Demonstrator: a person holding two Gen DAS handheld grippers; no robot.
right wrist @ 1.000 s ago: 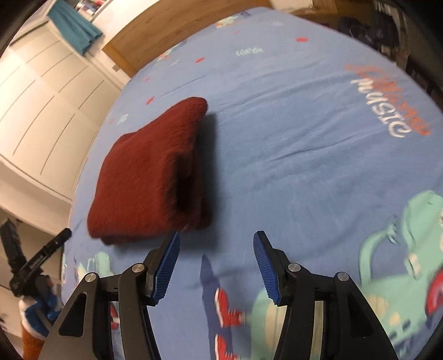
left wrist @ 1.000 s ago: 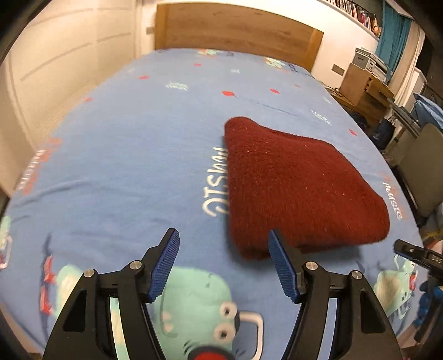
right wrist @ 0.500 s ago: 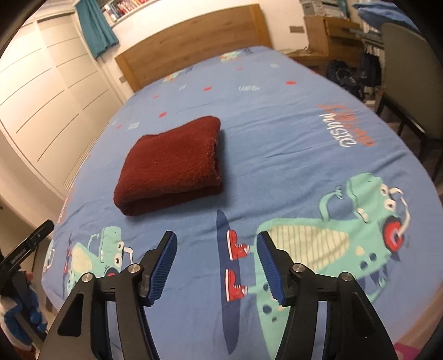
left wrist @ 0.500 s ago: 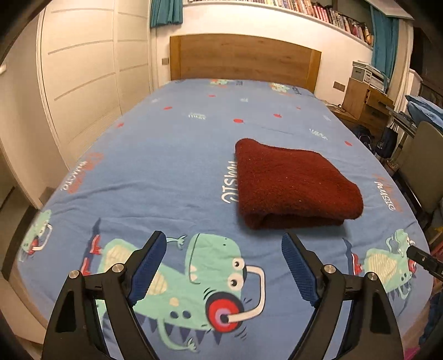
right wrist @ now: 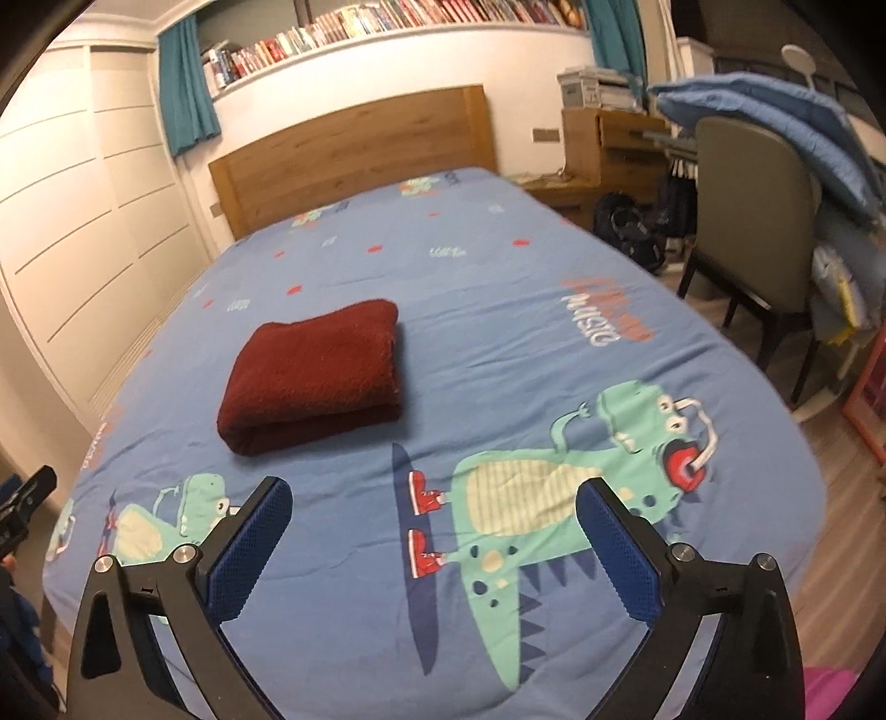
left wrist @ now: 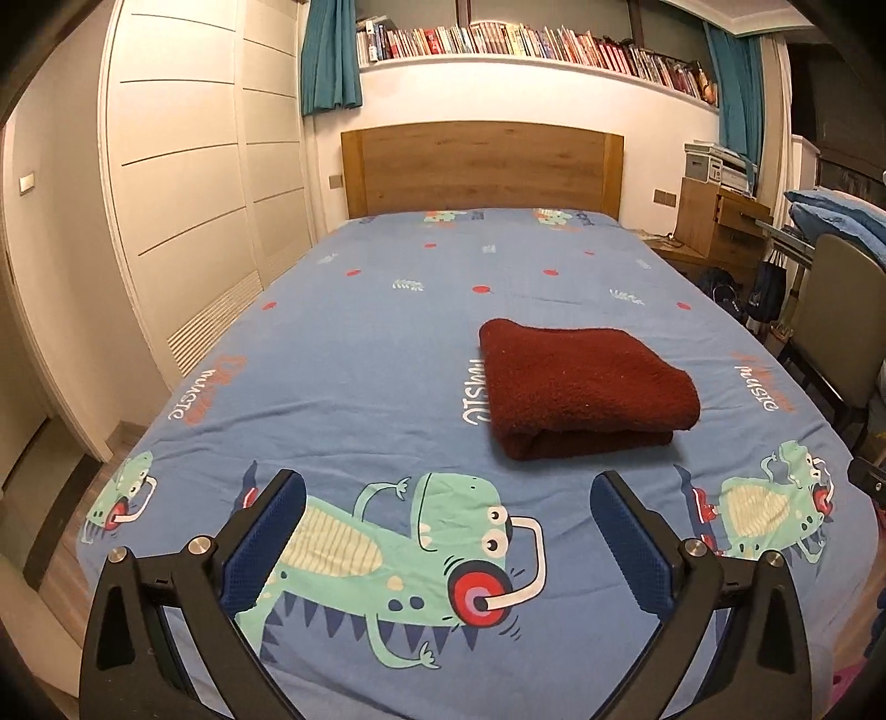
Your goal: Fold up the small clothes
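Both of your tongs are spread wide and carrying nothing. Your left tongs (left wrist: 447, 523) hang over the foot of the bed (left wrist: 343, 354), blue pads (left wrist: 266, 545) apart above the green dinosaur print (left wrist: 410, 545) with the red headphone. Your right tongs (right wrist: 432, 531) are just as wide, poised over another dinosaur print (right wrist: 559, 476) near the bed's foot corner.

The dark red cloth (left wrist: 581, 385) is lying folded on the blue sheet, a thick, neat rectangle with its layered fold facing you. From your left view it sits ahead and to the right, right beside the white "MUSIC" lettering (left wrist: 476, 393). From your right view the same cloth (right wrist: 315, 374) sits ahead and to the left, well apart from your pads. Neither pair of tongs is touching it.

Beyond it, the wooden headboard (left wrist: 482, 169) stands against the wall, with a long bookshelf (left wrist: 531, 47) above it. A chair (right wrist: 747, 210) stands beside the bed on your right, with blue bedding (right wrist: 775, 116) piled behind it.
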